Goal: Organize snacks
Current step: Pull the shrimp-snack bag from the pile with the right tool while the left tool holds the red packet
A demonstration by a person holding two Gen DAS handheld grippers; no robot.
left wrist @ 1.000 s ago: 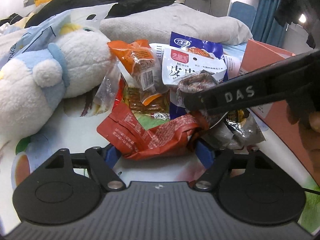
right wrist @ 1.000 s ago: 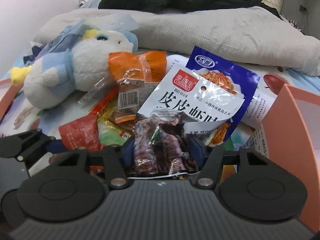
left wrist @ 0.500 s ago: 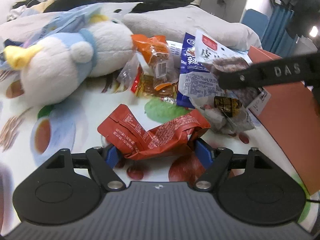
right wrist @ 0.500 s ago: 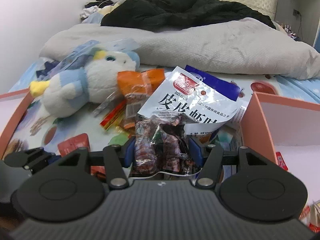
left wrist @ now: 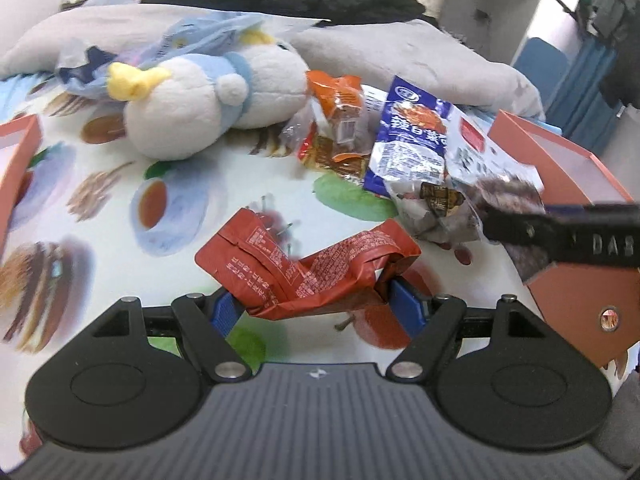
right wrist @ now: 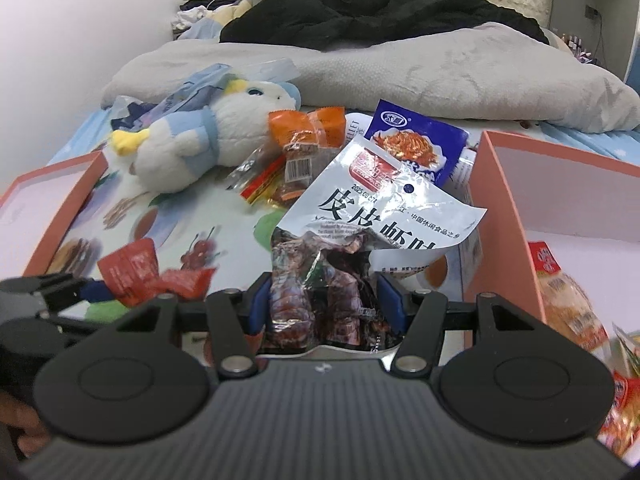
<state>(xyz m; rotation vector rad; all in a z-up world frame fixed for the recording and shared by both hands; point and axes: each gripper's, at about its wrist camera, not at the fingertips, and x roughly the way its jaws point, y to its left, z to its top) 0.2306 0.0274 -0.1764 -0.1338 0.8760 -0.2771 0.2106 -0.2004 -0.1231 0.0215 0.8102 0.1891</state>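
Note:
My left gripper is shut on a crumpled red snack packet, lifted above the printed bedsheet; the same red packet shows at the lower left of the right wrist view. My right gripper is shut on a silver-white snack bag with dark pieces in its clear lower part, held up beside the salmon box. The right gripper with this bag crosses the right side of the left wrist view. A blue packet and an orange packet lie in the pile.
A white and blue plush toy lies left of the pile. A second salmon box stands at the left. The right box holds several packets. A grey blanket and black clothes lie behind.
Both grippers have lifted and pulled back from the pile, each with its packet. The red packet has come away from the heap, and the silver-white bag has moved toward the right box.

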